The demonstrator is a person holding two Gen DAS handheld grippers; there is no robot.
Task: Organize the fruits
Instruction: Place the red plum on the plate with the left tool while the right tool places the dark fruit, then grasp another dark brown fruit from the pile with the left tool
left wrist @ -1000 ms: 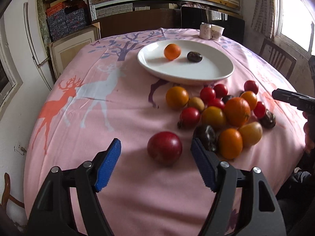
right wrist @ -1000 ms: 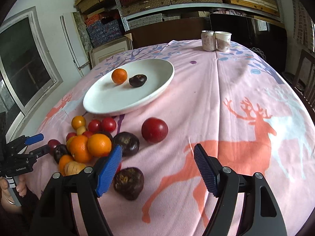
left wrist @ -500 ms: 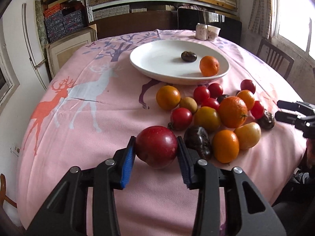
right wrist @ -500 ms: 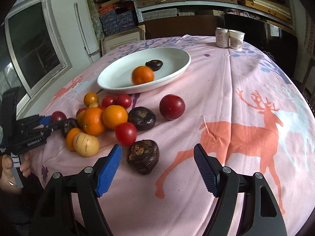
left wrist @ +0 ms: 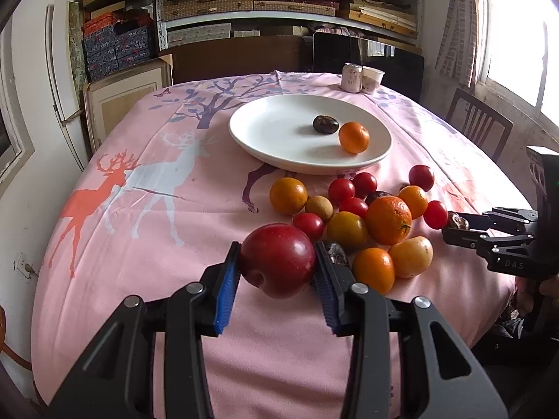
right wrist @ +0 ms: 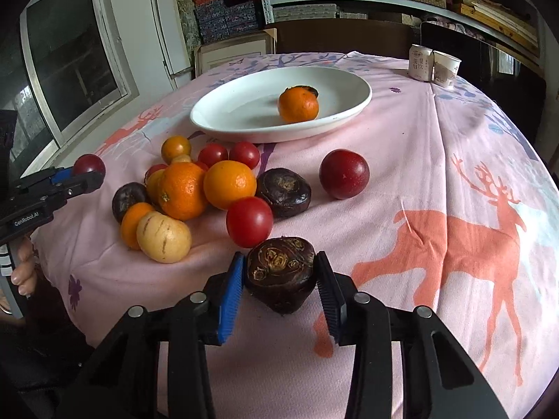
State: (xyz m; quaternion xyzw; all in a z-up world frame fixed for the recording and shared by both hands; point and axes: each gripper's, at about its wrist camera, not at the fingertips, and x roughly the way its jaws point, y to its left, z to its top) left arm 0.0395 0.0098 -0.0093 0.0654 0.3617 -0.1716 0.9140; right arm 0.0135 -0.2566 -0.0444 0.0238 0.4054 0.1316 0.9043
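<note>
My left gripper [left wrist: 277, 272] is shut on a large red plum [left wrist: 277, 260] at the near side of the fruit pile [left wrist: 370, 216]. My right gripper [right wrist: 279, 279] is shut on a dark brown water chestnut [right wrist: 279, 272] on the pink cloth. The white plate [left wrist: 272, 132] holds a small orange [left wrist: 354, 137] and a dark chestnut [left wrist: 325, 124]. In the right wrist view the plate [right wrist: 237, 104] shows the orange [right wrist: 298, 104] in front of the chestnut. The left gripper also shows at the left edge of the right wrist view [right wrist: 87, 174].
Oranges, red tomatoes, a yellow fruit [right wrist: 163, 241], another red plum [right wrist: 344, 174] and a dark chestnut [right wrist: 283, 192] lie loose on the round table. A can [right wrist: 420, 62] and paper cup [right wrist: 446, 68] stand at the far edge. A chair [left wrist: 478, 125] stands to the right.
The left gripper closed on the red plum and has lifted it slightly. The right gripper moved in and closed on the dark chestnut. The orange rolled across the plate.
</note>
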